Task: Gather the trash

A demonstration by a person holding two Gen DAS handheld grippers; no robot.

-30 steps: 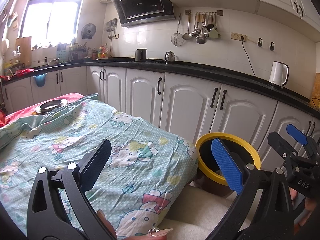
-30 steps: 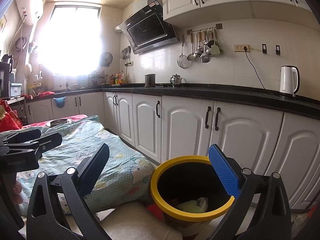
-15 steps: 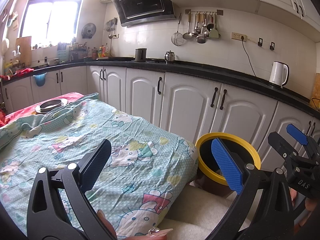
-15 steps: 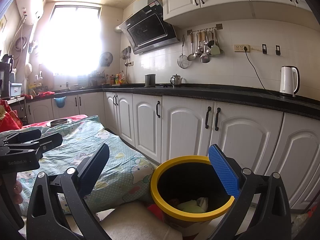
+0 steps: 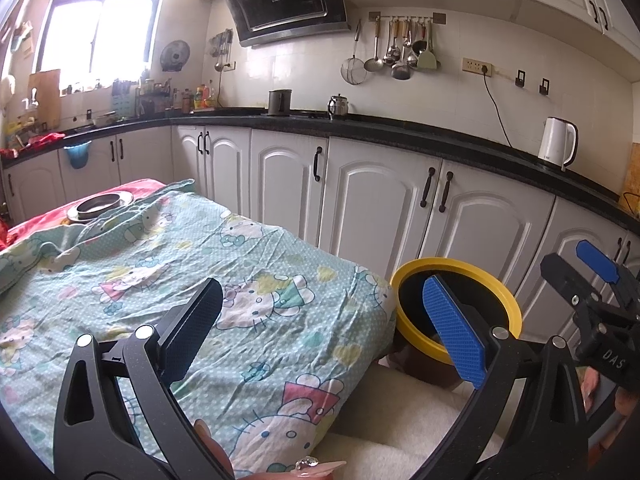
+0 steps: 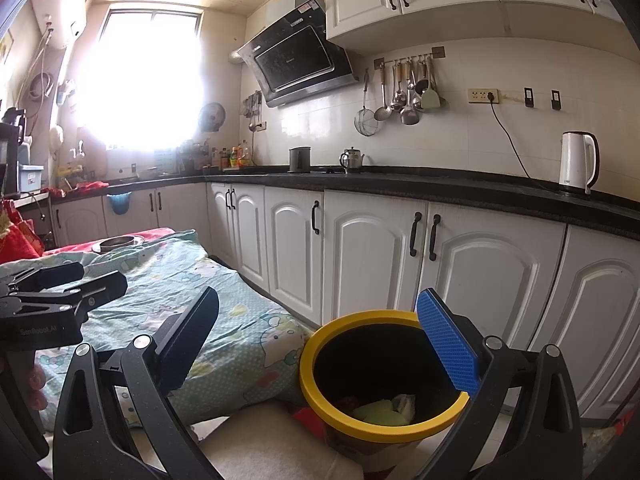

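- Nothing is moving since a second ago: I am holding the left gripper and right gripper spread wide, gripping nothing.
- Trash is lying in the yellow-rimmed bin, showing just below the right jaws.

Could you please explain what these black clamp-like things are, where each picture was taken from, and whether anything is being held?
There is no robot: a person holds a two-finger gripper in each hand, each carrying a fisheye camera that looks along its fingers. One picture comes from the left gripper, which is over a table covered by a cartoon-print cloth; a metal dish sits at the far end. The other comes from the right gripper, which is above a yellow-rimmed bin holding some rubbish. Both grippers are open and hold nothing. Each also appears at the edge of the other's picture.
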